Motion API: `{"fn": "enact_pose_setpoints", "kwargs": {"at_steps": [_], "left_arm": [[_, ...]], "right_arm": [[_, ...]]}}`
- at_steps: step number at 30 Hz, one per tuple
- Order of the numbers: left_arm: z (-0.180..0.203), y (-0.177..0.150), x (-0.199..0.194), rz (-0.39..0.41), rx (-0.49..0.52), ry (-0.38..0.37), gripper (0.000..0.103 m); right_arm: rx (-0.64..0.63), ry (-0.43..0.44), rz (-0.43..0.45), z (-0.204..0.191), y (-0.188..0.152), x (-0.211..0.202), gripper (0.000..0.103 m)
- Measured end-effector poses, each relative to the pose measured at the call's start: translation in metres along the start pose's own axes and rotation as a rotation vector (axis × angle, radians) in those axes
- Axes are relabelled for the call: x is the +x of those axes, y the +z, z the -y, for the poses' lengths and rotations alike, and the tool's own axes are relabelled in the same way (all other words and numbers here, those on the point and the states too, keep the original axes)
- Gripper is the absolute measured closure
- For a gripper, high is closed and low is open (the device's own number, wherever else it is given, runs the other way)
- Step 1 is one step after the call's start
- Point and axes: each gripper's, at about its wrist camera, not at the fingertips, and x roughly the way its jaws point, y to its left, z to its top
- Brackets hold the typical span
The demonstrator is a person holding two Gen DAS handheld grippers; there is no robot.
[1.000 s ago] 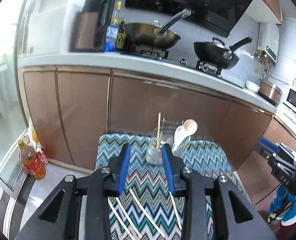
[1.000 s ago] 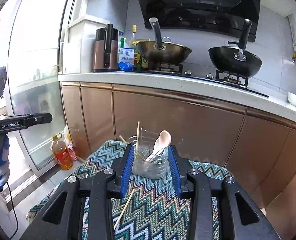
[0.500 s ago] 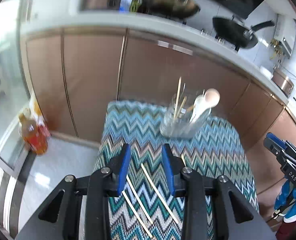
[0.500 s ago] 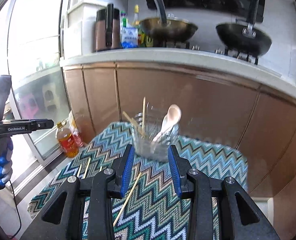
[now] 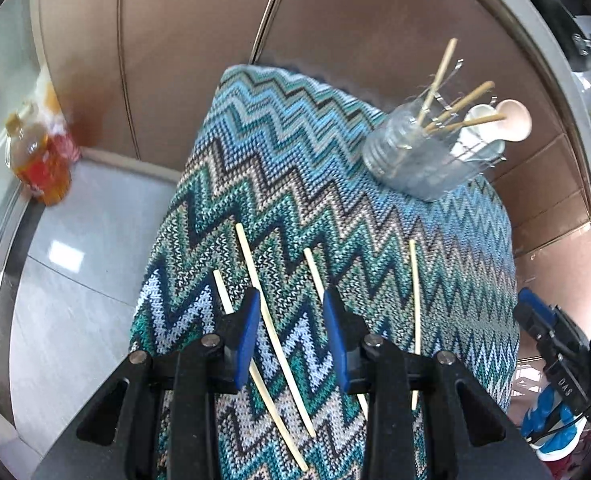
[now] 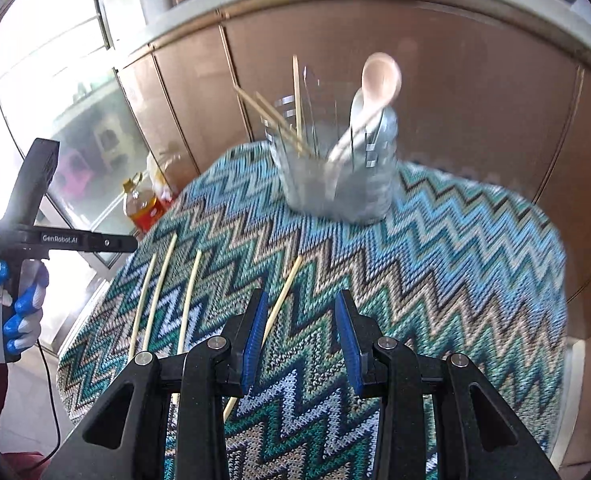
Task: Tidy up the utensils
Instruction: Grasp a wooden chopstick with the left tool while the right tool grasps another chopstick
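Note:
Several pale chopsticks (image 5: 273, 332) lie loose on the zigzag-patterned cloth (image 5: 295, 168); they also show in the right wrist view (image 6: 157, 292). A clear glass holder (image 5: 419, 160) at the far side holds chopsticks and white spoons (image 5: 511, 120); it also shows in the right wrist view (image 6: 335, 176). My left gripper (image 5: 291, 320) is open and empty, low over the loose chopsticks, with one running between its jaws. My right gripper (image 6: 299, 320) is open and empty, above the cloth, with one chopstick (image 6: 279, 304) just left of it.
Brown kitchen cabinets (image 5: 175, 40) stand close behind the cloth-covered table. An orange bottle (image 5: 35, 160) stands on the grey floor at the left. The left gripper's handle and gloved hand (image 6: 11, 280) show in the right wrist view. The table's left edge drops to the floor.
Both grippers have tilted downward and lowered toward the cloth. The left gripper now hovers over the loose chopsticks. The holder has moved up and away in both views.

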Motion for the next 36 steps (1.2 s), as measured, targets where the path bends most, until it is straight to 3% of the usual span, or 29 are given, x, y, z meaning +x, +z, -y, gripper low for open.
{"fn": "enact_pose_setpoints", "kwargs": {"at_steps": [20,36], "left_arm": [[-0.017,0.034,0.083,-0.200,-0.060,0.071,0.074],[-0.034,0.055,0.092,-0.259,-0.080,0.071,0.088]], "right_arm": [[0.063,0.099,-0.250,0.003,0.017,0.108,0.078],[0.108,0.090,-0.343,0.005,0.026,0.152,0.086]]}}
